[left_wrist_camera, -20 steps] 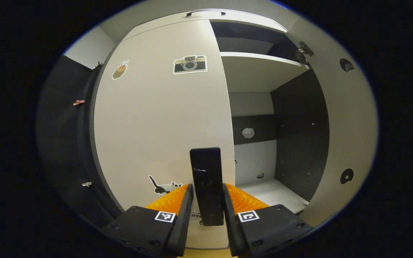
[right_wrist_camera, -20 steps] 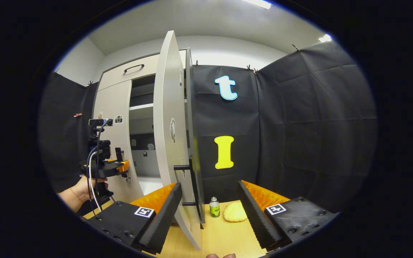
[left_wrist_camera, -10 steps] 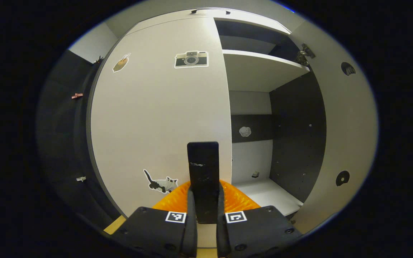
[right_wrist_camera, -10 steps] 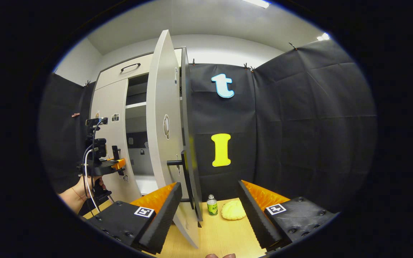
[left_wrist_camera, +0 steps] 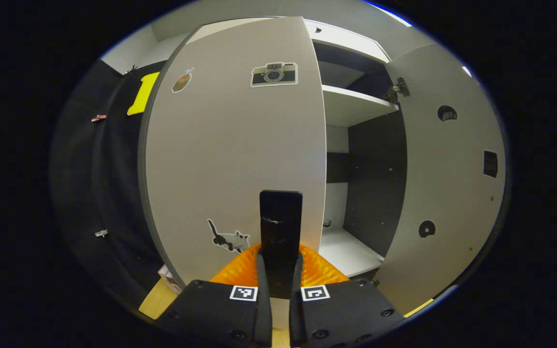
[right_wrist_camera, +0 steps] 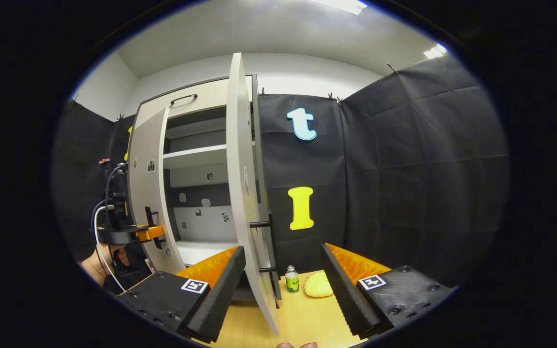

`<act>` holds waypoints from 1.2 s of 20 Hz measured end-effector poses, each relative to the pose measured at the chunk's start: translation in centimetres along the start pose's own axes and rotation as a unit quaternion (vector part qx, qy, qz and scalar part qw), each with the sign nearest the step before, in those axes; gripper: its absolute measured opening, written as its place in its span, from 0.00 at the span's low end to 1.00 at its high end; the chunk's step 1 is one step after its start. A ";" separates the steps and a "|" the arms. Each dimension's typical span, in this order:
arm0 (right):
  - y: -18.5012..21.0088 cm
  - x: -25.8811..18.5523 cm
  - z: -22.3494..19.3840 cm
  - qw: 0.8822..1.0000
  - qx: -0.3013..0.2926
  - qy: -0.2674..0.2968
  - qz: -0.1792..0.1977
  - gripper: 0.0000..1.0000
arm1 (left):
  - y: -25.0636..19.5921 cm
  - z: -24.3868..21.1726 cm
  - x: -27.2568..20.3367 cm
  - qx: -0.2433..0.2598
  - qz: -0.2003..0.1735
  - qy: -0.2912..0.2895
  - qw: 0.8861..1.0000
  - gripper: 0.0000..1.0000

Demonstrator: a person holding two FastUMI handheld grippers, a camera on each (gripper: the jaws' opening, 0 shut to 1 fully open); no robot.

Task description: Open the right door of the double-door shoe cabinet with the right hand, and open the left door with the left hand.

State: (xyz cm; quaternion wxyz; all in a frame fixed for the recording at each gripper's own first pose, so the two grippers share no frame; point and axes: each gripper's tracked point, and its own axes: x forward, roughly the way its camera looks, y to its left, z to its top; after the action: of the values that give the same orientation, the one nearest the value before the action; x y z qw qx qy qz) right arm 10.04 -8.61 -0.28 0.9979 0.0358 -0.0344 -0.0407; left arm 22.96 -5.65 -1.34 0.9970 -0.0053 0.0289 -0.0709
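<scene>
The left door (left_wrist_camera: 230,145), pale with camera and cat stickers, stands partly swung out from the shoe cabinet. My left gripper (left_wrist_camera: 280,258) is shut on its black vertical handle (left_wrist_camera: 281,217). The right door (left_wrist_camera: 447,174) is wide open, its inner face showing. In the right gripper view that right door (right_wrist_camera: 242,193) appears edge-on, and its black handle (right_wrist_camera: 271,241) sits above the gap of my open right gripper (right_wrist_camera: 282,251); neither finger presses on it. The left gripper (right_wrist_camera: 148,233), held by a hand, grips the left door (right_wrist_camera: 150,193).
Inside the cabinet are a white shelf (left_wrist_camera: 356,104) and a white floor board (left_wrist_camera: 346,246). A small green-labelled bottle (right_wrist_camera: 291,279) and a yellow lumpy object (right_wrist_camera: 318,285) sit on the wooden table (right_wrist_camera: 302,324) by the black cloth wall.
My left gripper went from open around the left door's handle to shut on it, and the door has swung outward. The right gripper stays open beside the open right door.
</scene>
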 end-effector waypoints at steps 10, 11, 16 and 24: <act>4.2 -1.9 -0.1 1.000 -0.007 -0.009 0.013 0.97 | 1.8 -0.4 -1.9 -0.011 -0.013 0.000 1.000 0.18; 4.7 -2.0 -0.2 1.000 -0.009 -0.008 0.016 0.97 | 2.0 -0.3 -2.0 -0.011 -0.011 -0.001 1.000 0.18; 8.0 -2.1 -0.7 0.999 -0.016 -0.005 0.043 0.97 | 2.7 -0.3 -2.7 -0.014 -0.007 0.004 1.000 0.17; 12.2 -2.1 -2.0 0.997 -0.017 0.011 0.080 1.00 | 3.5 -0.2 -3.2 -0.021 -0.002 0.009 1.000 0.17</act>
State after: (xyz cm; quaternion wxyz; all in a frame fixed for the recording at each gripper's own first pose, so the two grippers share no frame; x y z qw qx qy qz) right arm 9.06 3.79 -1.46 0.9988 0.0165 -0.0258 0.0389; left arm 20.32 -1.70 -1.46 0.9963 -0.0261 0.0392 -0.0720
